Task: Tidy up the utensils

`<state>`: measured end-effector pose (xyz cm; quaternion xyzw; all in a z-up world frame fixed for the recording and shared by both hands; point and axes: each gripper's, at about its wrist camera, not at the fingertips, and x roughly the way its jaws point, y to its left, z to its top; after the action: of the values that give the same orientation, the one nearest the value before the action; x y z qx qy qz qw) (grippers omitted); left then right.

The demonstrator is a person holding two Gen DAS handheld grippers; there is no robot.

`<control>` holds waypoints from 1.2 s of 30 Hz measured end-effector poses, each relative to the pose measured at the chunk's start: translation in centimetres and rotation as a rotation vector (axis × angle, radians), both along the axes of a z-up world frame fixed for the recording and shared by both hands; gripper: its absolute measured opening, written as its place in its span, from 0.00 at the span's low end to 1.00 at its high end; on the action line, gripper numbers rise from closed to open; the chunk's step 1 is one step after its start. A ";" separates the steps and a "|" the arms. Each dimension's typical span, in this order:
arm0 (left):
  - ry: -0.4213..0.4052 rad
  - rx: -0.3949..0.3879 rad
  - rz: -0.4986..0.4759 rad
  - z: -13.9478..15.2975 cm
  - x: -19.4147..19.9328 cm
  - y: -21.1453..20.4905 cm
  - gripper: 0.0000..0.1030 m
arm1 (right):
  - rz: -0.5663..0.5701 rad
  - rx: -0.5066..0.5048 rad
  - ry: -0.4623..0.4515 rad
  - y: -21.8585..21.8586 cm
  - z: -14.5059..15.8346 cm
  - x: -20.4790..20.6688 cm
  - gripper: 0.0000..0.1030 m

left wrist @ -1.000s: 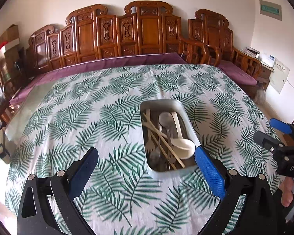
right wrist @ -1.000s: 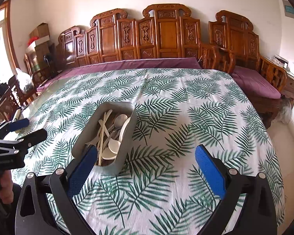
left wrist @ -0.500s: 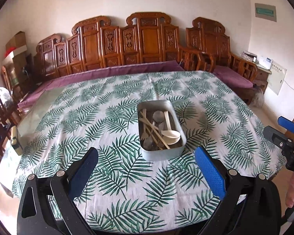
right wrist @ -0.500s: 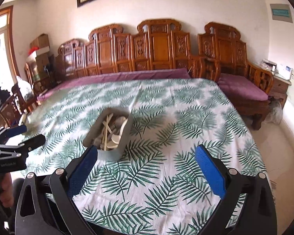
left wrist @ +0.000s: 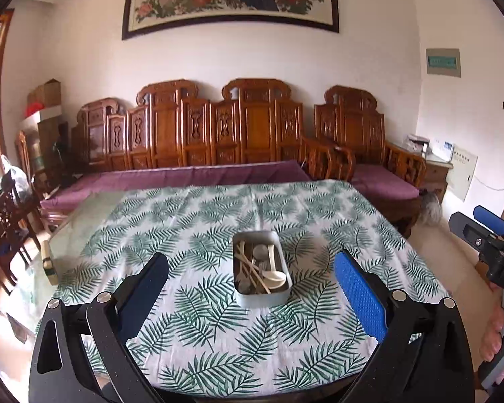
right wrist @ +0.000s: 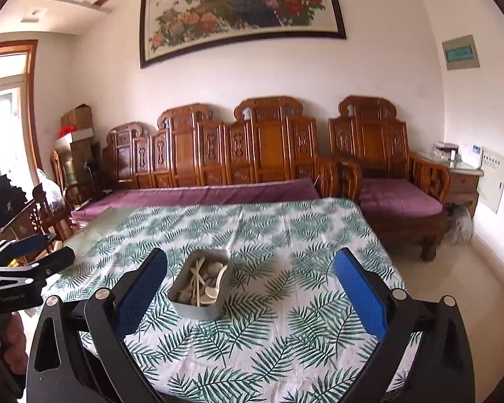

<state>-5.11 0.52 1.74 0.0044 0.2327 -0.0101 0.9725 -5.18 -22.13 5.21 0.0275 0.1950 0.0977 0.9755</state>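
A grey rectangular tray [left wrist: 261, 297] stands near the front middle of the leaf-print table [left wrist: 198, 221]. It holds wooden chopsticks [left wrist: 252, 270], a white spoon [left wrist: 274, 277] and metal utensils. The same tray [right wrist: 198, 309] shows in the right wrist view. My left gripper [left wrist: 252, 290] is open and empty, held back from the table's near edge. My right gripper [right wrist: 250, 294] is also open and empty, level with it. Each gripper appears at the side of the other's view: the right one [left wrist: 487, 231] and the left one [right wrist: 30, 255].
A carved wooden sofa [left wrist: 218, 134] with purple cushions runs along the wall behind the table. A matching armchair [right wrist: 386, 174] and a side table [right wrist: 460, 174] stand at the right. Dark chairs [left wrist: 6, 215] stand at the left. A small object [left wrist: 48, 262] sits on the table's left edge.
Both grippers have pulled back and up from the table, so the tray now looks smaller and farther. The wall painting has come into view. Both stayed open.
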 end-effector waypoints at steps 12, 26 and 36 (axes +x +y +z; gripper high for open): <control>-0.052 0.014 0.028 1.5 -1.8 0.1 0.93 | 0.014 -0.003 -0.002 0.8 0.2 -0.9 0.97; -0.041 0.010 0.035 0.9 -1.8 0.2 0.93 | 0.020 -0.007 0.007 1.3 -0.3 -0.9 0.97; -0.037 0.005 0.035 0.6 -1.7 0.3 0.93 | 0.019 -0.009 0.012 1.4 -0.6 -0.8 0.97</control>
<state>-6.82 0.81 2.35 0.0028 0.2146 0.0076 0.9767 -5.97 -20.75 4.63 0.0218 0.2015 0.1060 0.9735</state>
